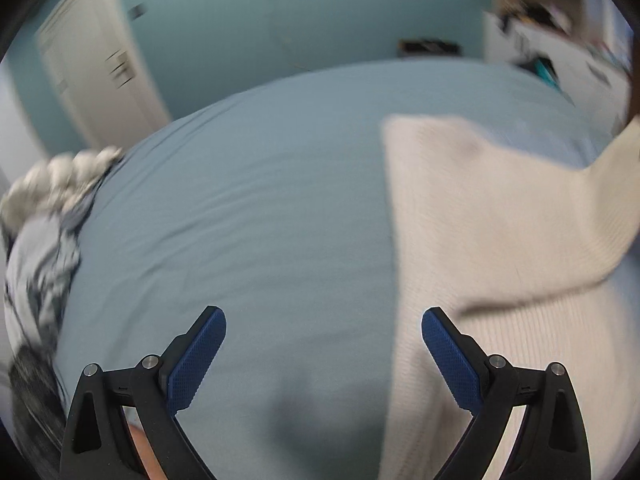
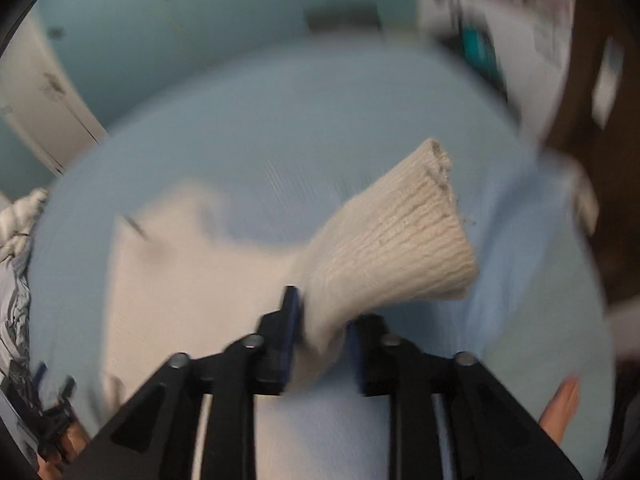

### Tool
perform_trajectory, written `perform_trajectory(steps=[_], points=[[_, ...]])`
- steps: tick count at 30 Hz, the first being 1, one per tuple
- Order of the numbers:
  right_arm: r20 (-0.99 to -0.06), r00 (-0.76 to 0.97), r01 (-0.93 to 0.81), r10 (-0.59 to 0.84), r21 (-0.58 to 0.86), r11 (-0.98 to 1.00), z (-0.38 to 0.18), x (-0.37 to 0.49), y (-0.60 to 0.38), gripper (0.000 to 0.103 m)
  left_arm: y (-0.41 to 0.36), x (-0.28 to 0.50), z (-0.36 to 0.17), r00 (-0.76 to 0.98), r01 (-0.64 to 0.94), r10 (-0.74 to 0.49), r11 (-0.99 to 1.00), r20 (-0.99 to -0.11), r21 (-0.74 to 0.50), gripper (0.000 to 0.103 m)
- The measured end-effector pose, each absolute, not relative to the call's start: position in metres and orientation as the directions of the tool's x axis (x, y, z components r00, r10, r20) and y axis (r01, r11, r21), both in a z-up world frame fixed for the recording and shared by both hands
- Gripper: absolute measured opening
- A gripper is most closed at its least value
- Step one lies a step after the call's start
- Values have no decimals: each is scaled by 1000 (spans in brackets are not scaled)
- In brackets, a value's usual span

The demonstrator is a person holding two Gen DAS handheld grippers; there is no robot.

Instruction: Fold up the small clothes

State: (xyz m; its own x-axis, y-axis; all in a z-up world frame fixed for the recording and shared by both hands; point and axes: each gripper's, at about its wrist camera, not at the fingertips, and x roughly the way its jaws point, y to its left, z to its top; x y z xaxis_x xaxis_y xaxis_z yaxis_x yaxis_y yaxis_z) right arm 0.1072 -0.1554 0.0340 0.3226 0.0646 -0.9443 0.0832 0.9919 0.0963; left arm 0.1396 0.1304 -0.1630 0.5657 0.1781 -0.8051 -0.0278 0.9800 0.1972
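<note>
A cream knit sweater (image 1: 480, 220) lies spread on the blue bed sheet (image 1: 260, 200), at the right of the left wrist view. My left gripper (image 1: 324, 320) hovers wide open over the sheet with nothing between its fingers. Its right finger (image 1: 452, 360) is over the sweater's left edge. In the blurred right wrist view one sleeve (image 2: 400, 240) passes between the narrowly parted jaws of my right gripper (image 2: 322, 320), and its ribbed cuff sticks out ahead to the right. The sweater's body (image 2: 180, 272) lies flat to the left.
A pile of grey and white clothes (image 1: 44, 220) sits at the bed's left edge. A white door (image 1: 92, 68) and a teal wall stand behind the bed. Cluttered white shelves (image 1: 552, 28) are at the far right. A hand (image 2: 560, 408) shows at the lower right.
</note>
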Motion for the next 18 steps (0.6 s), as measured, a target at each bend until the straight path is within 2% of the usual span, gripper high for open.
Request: perform_trajectory(steps=[3, 5, 7, 9, 11, 16, 18], points=[[-988, 128, 216, 87, 113, 970, -26, 101, -212, 26, 112, 149, -176, 538, 55, 140, 978, -831, 200, 100], [-977, 132, 308, 170, 203, 929, -32, 96, -248, 28, 106, 159, -185, 508, 74, 121, 980, -853, 183, 100], [-937, 188, 368, 295, 345, 863, -24, 96, -281, 42, 104, 173, -197, 452, 85, 71, 989, -889, 123, 100], [-878, 280, 403, 389, 475, 782, -12, 94, -308, 81, 105, 185, -209, 400, 97, 22, 993, -916, 66, 100], [-829, 358, 436, 429, 555, 708, -4, 90, -329, 94, 105, 198, -224, 338, 118, -12, 993, -941, 30, 100], [-829, 308, 437, 467, 560, 704, -28, 89, -331, 93, 97, 198, -247, 291, 147, 1, 988, -957, 46, 100], [-850, 230, 427, 475, 526, 735, -48, 92, -317, 85, 103, 198, -247, 284, 102, -39, 995, -958, -10, 94]])
